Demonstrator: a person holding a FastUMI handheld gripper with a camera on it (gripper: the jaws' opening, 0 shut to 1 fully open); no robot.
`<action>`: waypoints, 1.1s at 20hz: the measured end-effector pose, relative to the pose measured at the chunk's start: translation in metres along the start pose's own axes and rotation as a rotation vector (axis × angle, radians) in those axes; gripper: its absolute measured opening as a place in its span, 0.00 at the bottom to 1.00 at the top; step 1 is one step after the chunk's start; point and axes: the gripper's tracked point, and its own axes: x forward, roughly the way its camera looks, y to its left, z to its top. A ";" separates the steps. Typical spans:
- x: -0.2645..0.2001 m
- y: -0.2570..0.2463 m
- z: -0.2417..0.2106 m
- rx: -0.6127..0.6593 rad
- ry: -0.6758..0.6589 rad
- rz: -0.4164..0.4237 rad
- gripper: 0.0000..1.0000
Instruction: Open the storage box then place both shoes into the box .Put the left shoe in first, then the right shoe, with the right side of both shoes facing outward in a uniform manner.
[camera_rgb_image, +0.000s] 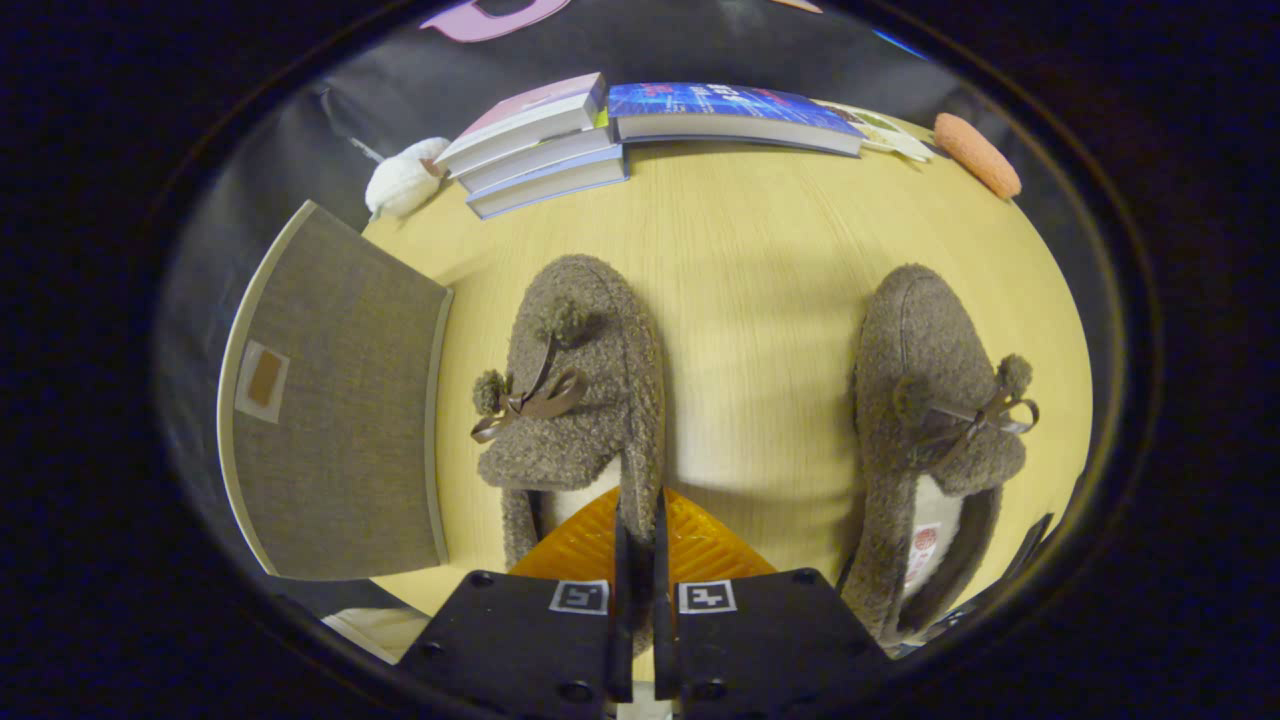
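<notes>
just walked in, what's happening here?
A handheld gripper is shut on the heel-side wall of the left shoe, which sits on the wooden table. The right shoe lies apart, untouched. The grey storage box stands beside the left shoe with its lid on. Books are stacked at the far edge.

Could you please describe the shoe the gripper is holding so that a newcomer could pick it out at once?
On the wooden table, two fuzzy brown slippers lie side by side. The held slipper is the one nearer the grey box lid. Unlike the other slipper, its side wall is pinched between the fingers of the gripper.
</notes>
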 end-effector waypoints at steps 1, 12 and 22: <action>-0.001 0.000 0.001 -0.017 -0.012 -0.003 0.11; -0.008 0.011 0.001 0.268 -0.043 0.173 0.03; -0.097 0.076 0.029 0.503 -0.127 0.525 0.03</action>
